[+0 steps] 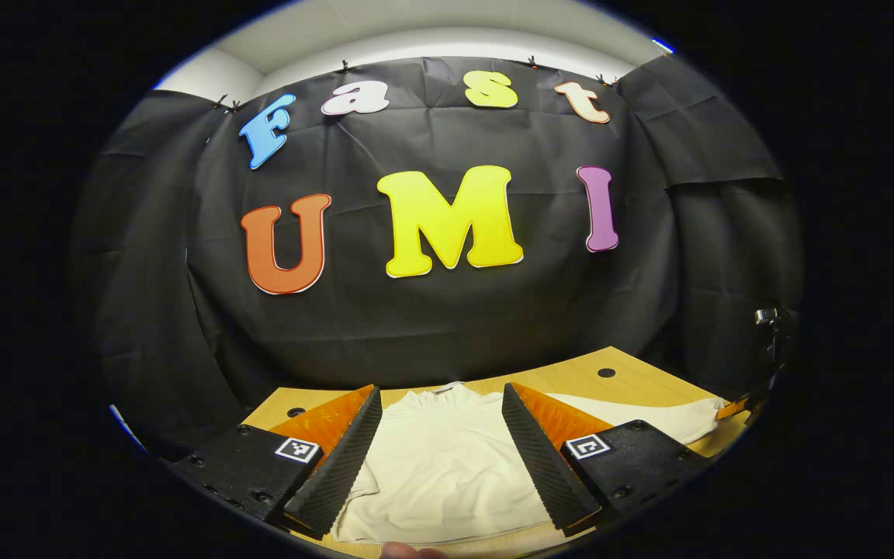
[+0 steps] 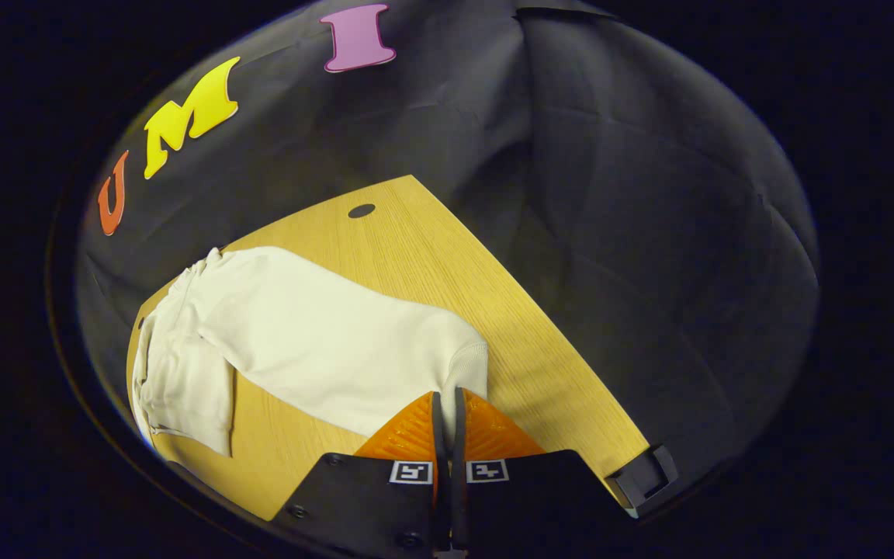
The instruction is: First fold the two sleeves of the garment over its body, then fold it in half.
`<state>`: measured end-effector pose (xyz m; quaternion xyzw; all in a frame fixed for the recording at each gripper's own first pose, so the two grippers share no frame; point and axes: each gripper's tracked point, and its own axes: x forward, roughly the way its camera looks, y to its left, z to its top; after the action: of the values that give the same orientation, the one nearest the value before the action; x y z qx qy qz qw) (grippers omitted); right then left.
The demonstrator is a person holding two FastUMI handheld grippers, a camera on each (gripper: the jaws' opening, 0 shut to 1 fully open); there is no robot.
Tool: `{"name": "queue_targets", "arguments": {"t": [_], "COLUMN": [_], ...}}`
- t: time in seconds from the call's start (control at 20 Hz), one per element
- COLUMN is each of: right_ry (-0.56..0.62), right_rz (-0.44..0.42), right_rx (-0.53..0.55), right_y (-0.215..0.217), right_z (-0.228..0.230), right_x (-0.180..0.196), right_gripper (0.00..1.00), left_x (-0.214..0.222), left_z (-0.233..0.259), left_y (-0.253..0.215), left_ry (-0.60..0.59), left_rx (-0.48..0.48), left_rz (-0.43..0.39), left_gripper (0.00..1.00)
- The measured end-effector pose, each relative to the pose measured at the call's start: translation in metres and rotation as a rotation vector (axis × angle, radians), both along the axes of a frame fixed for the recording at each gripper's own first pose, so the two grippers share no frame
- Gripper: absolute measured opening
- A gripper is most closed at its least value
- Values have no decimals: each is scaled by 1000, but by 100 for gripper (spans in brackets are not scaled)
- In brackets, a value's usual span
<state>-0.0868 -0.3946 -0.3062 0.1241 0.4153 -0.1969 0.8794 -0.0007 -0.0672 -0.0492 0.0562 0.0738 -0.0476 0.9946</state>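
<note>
A cream long-sleeved garment (image 1: 439, 466) lies flat on the wooden table (image 1: 571, 376). In the left gripper view my left gripper (image 1: 441, 454) hangs open above the garment's body, with the fabric showing between its orange fingers. One sleeve (image 1: 649, 419) stretches out to the right there. In the right gripper view that sleeve (image 2: 323, 341) runs across the table from the garment's body (image 2: 175, 373) toward me. My right gripper (image 2: 447, 404) is shut on the sleeve's cuff (image 2: 466, 365), which goes in between the two orange fingers.
The table's right edge (image 2: 540, 310) and far corner lie close to the sleeve, with a round cable hole (image 2: 361, 210) near the back. A black clamp (image 2: 646, 473) sits on the near right table edge. Black cloth walls surround the table.
</note>
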Motion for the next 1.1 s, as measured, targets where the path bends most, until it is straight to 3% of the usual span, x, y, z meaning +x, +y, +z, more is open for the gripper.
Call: {"name": "queue_targets", "arguments": {"t": [0.25, 0.45, 0.7, 0.9, 1.1], "right_ry": [-156, -261, -378, -406, -370], "right_rz": [54, 202, 410, 565, 712], "right_rx": [-34, -66, -95, -97, -49], "right_y": [31, 88, 189, 285, 396], "right_z": [91, 165, 238, 241, 203], "right_x": [56, 122, 212, 265, 291], "right_gripper": [1, 0, 1, 1, 1], "left_x": [-5, -10, -21, -31, -49], "left_z": [-4, -10, -17, -16, -16], "left_y": [30, 62, 111, 155, 208], "left_ry": [-6, 2, 2, 1, -1], "left_rx": [-34, -64, -90, -99, -78], "left_rz": [58, 118, 208, 284, 385], "left_gripper": [99, 99, 99, 99, 99]}}
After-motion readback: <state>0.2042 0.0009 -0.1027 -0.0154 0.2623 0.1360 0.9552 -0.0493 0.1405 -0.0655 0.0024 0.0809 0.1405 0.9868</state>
